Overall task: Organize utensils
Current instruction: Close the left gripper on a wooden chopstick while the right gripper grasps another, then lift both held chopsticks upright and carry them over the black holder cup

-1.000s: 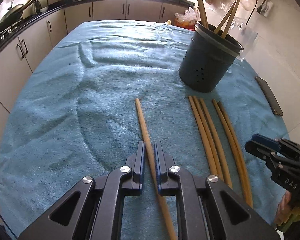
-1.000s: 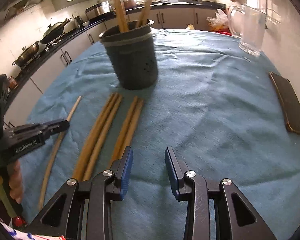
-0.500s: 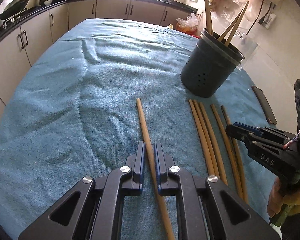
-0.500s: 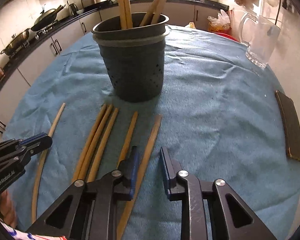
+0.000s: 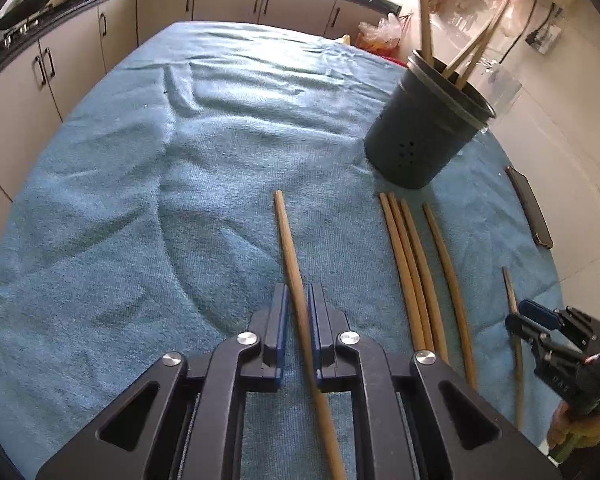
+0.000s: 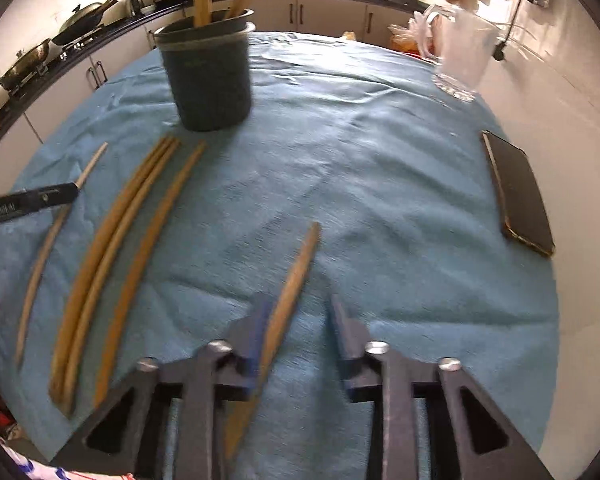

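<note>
The right gripper (image 6: 298,334) now has 1 chopstick (image 6: 290,292) between its fingers, and that stick is pulled away from the row it lay in half a second ago; it sits angled on the blue cloth (image 6: 360,168), well apart from the others. The jaws are apart here, wider than a moment back, with the stick against the left finger only and a clear gap to the right one. The view is blurred, so this hand is on the move. My read: the grab has slipped or has not closed yet, and the stick has only been dragged sideways.

The left gripper (image 5: 298,320) hasn't budged. Its jaws stand narrow around a single chopstick (image 5: 290,248), which runs straight between the blue pads and lies flat on the cloth; a thin gap shows on the left side, so I cannot tell that it is truly clamped.

Left on the cloth between them: a bundle of 3 chopsticks (image 5: 406,268) touching each other, and 1 more (image 5: 446,268) just beside it. The dark holder (image 5: 424,128) stands upright beyond them with 3 sticks already in it.

So 6 sticks remain on the cloth, and both hands look lined up to lift 1 each toward the holder. The right needs to close first.
</note>
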`<state>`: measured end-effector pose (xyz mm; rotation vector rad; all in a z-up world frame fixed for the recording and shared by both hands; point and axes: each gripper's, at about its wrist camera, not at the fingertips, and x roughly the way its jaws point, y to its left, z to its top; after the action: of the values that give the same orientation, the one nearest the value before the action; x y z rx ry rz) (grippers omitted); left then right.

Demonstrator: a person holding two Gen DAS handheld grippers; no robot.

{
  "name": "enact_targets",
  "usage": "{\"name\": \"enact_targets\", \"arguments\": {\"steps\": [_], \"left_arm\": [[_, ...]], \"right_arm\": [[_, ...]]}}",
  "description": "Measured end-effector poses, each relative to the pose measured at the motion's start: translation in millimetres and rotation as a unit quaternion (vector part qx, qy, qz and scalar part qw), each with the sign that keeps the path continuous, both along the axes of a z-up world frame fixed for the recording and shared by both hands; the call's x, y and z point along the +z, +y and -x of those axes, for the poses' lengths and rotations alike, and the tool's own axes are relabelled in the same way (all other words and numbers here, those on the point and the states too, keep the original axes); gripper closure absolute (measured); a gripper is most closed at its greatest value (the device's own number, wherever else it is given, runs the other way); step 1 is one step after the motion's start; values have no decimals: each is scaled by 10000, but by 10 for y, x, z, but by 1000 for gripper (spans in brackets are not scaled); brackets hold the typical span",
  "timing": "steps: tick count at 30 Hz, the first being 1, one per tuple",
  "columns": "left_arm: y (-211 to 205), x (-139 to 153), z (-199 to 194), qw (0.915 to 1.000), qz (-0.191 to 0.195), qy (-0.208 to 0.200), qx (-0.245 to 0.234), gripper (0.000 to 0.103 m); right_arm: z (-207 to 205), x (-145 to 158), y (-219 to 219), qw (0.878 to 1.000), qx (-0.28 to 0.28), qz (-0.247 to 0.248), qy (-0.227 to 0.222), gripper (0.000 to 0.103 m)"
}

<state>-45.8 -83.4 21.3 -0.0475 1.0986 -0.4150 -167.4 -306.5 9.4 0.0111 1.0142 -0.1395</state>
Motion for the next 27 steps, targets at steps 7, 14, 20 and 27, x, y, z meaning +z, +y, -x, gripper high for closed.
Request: {"name": "enact_targets", "arguments": {"steps": [7, 14, 20, 27], "left_arm": [[-232, 17, -236, 9986, -510, 91, -88, 93], [-414, 8, -451, 9976, -668, 112, -119, 89], [-350, 13, -416, 9983, -581, -56, -52, 98], [-120, 465, -116, 9981, -110, -604, 103, 98]], "right_arm": [[-135, 14, -79, 9999, -85, -107, 39, 65], [-433, 36, -37, 9997, -112, -124, 157, 83], [-392, 57, -42, 9986, -154, -498, -93, 95], [-69, 443, -64, 9941, -249, -617, -861, 95]]}}
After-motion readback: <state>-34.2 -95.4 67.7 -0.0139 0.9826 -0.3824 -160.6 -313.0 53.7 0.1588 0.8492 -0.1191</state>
